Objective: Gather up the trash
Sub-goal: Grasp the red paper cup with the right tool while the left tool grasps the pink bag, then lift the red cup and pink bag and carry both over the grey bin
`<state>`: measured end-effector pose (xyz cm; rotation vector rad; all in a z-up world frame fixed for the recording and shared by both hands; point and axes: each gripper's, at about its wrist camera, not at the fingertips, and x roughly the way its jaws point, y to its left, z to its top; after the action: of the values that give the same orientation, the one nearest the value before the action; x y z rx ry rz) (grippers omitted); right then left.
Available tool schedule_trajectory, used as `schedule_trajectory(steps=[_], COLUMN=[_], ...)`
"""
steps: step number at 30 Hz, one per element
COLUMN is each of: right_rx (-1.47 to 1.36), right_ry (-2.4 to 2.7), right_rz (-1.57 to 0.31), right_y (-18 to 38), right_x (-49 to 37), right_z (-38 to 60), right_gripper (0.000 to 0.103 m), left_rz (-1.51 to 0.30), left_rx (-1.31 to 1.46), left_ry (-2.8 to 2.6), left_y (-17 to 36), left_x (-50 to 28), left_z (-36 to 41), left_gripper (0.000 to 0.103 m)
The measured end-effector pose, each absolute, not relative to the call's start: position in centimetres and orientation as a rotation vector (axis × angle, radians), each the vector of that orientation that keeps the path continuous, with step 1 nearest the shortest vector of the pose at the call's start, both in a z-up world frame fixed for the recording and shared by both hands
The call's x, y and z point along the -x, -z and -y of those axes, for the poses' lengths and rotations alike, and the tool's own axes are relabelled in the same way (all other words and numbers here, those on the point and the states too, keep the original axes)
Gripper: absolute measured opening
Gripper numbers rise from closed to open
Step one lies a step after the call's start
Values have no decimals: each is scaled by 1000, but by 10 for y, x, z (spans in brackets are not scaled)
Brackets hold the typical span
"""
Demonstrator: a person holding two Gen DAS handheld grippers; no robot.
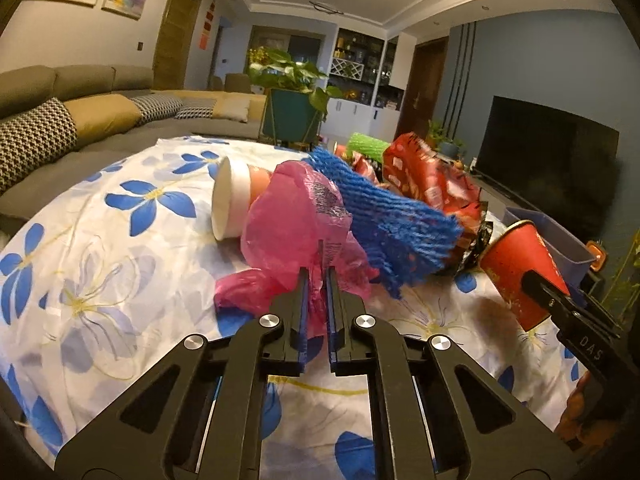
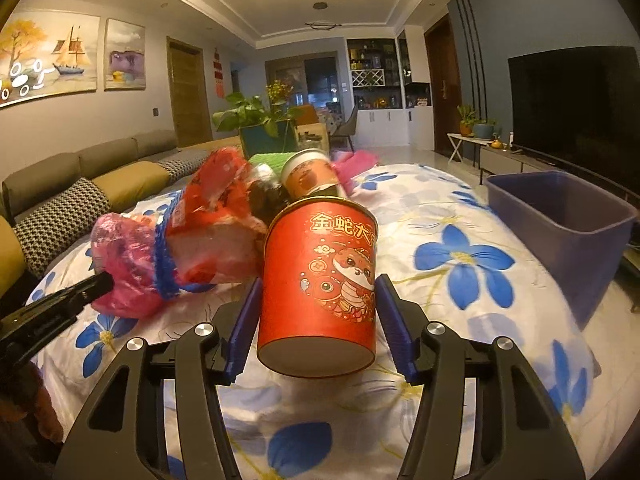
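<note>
We see our right gripper (image 2: 318, 312) holding a red paper cup (image 2: 320, 280) by its sides, one blue finger pad (image 2: 390, 320) on each side, and the cup is tipped with its flat bottom toward us and looks lifted off the cloth. Our left gripper (image 1: 318, 280) has its fingers nearly together, pinching a pink plastic bag (image 1: 292, 220). The bag bunches up just past the fingertips. A blue foam net (image 1: 384, 220) lies right against the bag, and a red snack wrapper (image 1: 432, 176) sits just behind the net. A white cup (image 1: 228, 200) lies on its side to the left of the bag, touching it. Farther back there is a green foam net (image 1: 366, 144). From the right side we also see another paper cup (image 2: 310, 176) behind the red one. All of this trash is heaped in the middle of a table under a white cloth with blue flowers (image 1: 120, 240). A blue bin (image 2: 568, 232) stands near the right edge of the table, well apart from the heap, with its open top facing up. Bare cloth lies between the red cup and the bin. On the left side the cloth is bare out to the table's round edge, and a gray sofa (image 1: 80, 120) runs along beyond it.
</note>
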<state>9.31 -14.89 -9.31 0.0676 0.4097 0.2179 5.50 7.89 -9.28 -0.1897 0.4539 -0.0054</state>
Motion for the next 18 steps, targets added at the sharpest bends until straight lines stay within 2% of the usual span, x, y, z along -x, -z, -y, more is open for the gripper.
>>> schedule_trajectory(steps=[18], right_rx=[-82], right_ry=[-209], right_rz=[-355], right_y=[77], right_x=[-73], right_z=[161], right_gripper=[56], left_rz=[-344], left_rx=[260], left_ry=[-112], left_y=[62], left_x=[-6], left_z=[-127], left_gripper=[7])
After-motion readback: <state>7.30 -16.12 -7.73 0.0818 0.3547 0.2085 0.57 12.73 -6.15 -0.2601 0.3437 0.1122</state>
